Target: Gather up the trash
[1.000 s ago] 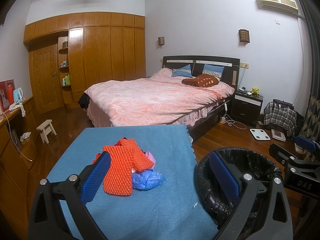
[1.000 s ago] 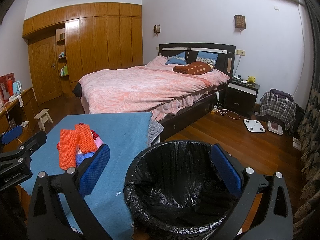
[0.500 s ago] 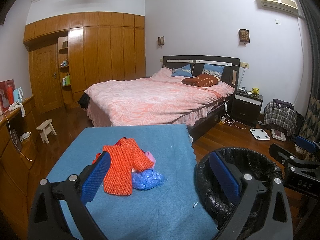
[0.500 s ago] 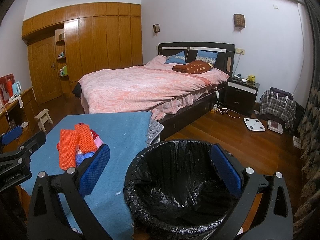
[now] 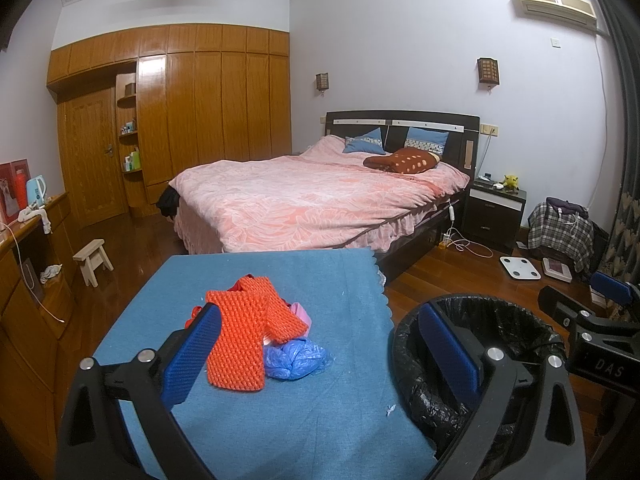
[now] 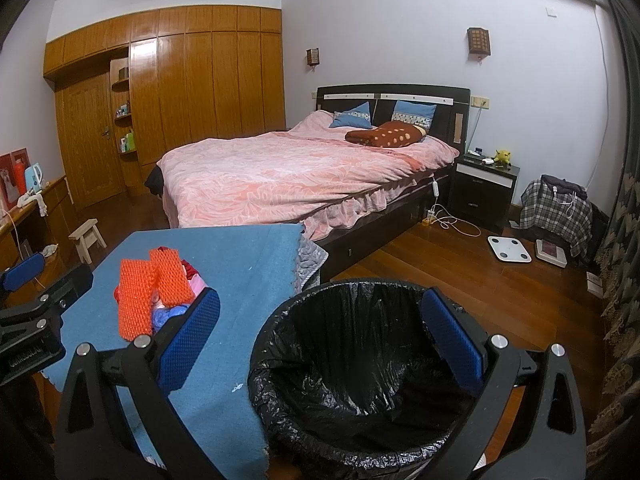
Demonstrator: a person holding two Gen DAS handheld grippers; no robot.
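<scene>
A pink-quilted double bed (image 5: pixel 320 200) fills the far room. Nearer, a table under a blue cloth (image 5: pixel 280 400) carries the trash: orange foam-mesh sleeves (image 5: pixel 244 336) heaped over a crumpled blue plastic bag (image 5: pixel 294 358) and a pink scrap (image 5: pixel 299 312). Just beside the table's right edge stands a round bin with a black plastic liner (image 6: pixel 360 368). The left gripper (image 5: pixel 320 356) and right gripper (image 6: pixel 320 344) both hover spread wide, holding nothing.

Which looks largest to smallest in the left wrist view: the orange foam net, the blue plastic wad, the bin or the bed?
1. bed
2. bin, which gains from being near the camera and is partly hidden by the left gripper
3. orange foam net
4. blue plastic wad
</scene>
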